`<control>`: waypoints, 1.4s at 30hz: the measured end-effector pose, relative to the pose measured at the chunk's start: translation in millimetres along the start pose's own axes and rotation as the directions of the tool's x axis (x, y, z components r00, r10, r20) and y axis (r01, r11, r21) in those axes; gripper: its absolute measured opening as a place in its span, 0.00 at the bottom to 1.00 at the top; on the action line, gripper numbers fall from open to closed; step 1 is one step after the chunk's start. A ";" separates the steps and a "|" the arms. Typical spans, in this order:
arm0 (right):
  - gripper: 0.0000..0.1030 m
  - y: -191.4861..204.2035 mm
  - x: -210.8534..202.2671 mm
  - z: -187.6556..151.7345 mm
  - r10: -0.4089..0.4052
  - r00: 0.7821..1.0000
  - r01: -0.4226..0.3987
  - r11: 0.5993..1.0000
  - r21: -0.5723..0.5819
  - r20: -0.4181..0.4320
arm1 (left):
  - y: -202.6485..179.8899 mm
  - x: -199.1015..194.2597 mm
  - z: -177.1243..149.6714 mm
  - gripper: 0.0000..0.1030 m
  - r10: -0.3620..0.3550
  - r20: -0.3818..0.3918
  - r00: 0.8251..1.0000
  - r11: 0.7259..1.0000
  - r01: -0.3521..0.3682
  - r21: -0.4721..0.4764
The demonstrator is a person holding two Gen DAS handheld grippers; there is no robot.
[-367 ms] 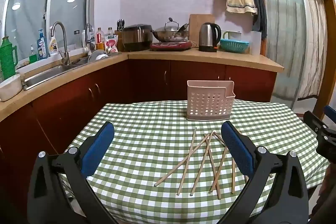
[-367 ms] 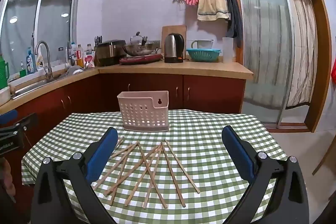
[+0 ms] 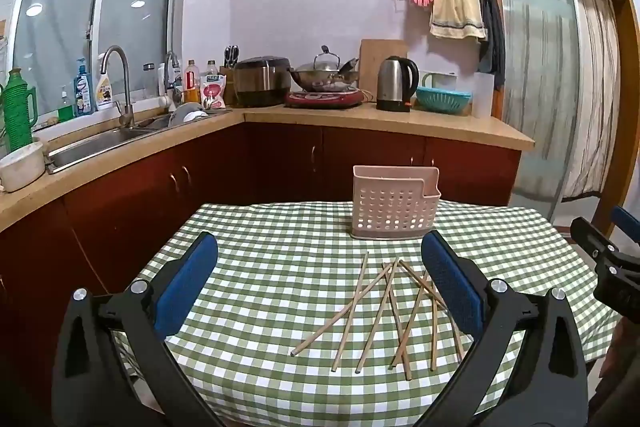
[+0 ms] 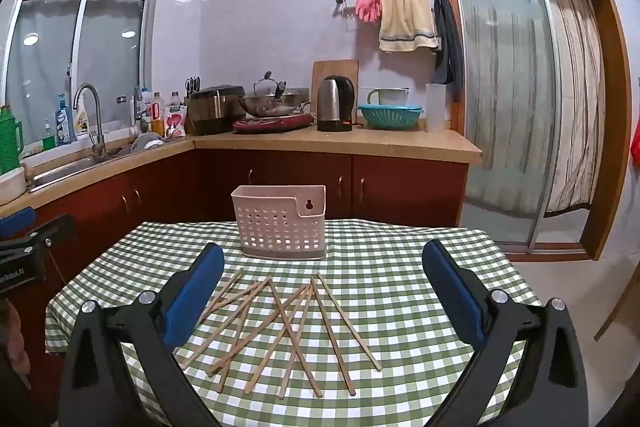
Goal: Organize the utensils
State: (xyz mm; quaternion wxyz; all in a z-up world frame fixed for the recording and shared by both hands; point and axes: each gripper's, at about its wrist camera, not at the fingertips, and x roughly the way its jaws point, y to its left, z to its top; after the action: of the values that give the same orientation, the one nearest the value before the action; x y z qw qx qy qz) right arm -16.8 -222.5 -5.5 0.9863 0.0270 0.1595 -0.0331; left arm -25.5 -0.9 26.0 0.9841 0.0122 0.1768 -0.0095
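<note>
Green-and-white checked cloth covers the surface point(image 3: 256, 251), which carries everything the task concerns. Toward its far edge stands a pale pink perforated plastic utensil holder point(image 4: 280, 223), upright and with nothing showing above its rim. On the near side of that holder lies a loose scatter of thin light wooden chopsticks point(image 4: 288, 327), flat on the cloth and crossing one another.

Nearer than the chopsticks, the left hand-held gripper point(image 3: 320, 291) hovers above the cloth with its blue-padded jaws spread wide and nothing between them; most sticks lie by its right pad. Likewise the right hand-held gripper point(image 4: 324, 295) is tipped slightly downward, jaws wide apart and gripping nothing, the sticks lying below between its pads and toward the left one.

Partial white lettering on the left tool's body, seen from the right wrist, ends in "Robot.AI".
</note>
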 end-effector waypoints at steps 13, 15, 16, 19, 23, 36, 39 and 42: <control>0.94 2.8 -11.8 10.0 -0.001 1.000 0.001 1.000 -0.004 0.020 | 2.2 -7.1 -0.9 0.96 -0.005 0.021 1.000 1.000 0.005 -0.006; 0.94 3.1 -12.7 10.8 0.000 1.000 0.000 1.000 -0.004 0.021 | 2.3 -7.1 -1.0 0.96 -0.005 0.021 1.000 1.000 0.005 -0.006; 0.94 3.5 -12.5 11.4 -0.002 1.000 0.002 1.000 -0.004 0.020 | 2.2 -7.0 -1.6 0.96 -0.005 0.022 1.000 1.000 0.005 -0.007; 0.94 3.5 -12.5 10.2 -0.002 1.000 0.003 1.000 -0.005 0.021 | 1.3 -7.3 -2.3 0.96 -0.006 0.020 1.000 1.000 0.006 -0.006; 0.94 3.4 -11.9 9.3 -0.002 1.000 0.003 1.000 -0.005 0.021 | 0.6 -7.5 -2.8 0.96 -0.006 0.019 1.000 1.000 0.006 -0.005; 0.94 4.2 -12.7 9.7 -0.003 1.000 0.003 1.000 -0.005 0.020 | 1.1 -6.9 -4.5 0.96 -0.010 0.012 1.000 1.000 0.010 -0.009; 0.94 4.0 -12.6 9.2 -0.003 1.000 0.003 1.000 -0.005 0.021 | 1.0 -7.1 -4.8 0.96 -0.010 0.013 1.000 1.000 0.010 -0.009; 0.94 3.7 -11.7 8.6 -0.002 1.000 0.002 1.000 -0.004 0.020 | 0.5 -6.8 -4.8 0.96 -0.008 0.012 1.000 1.000 0.009 -0.006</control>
State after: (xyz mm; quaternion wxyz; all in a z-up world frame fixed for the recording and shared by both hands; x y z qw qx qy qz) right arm -24.9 -218.7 6.5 0.9878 0.0245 0.1498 -0.0341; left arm -33.5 -0.2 23.8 0.9851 0.0087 0.1712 -0.0133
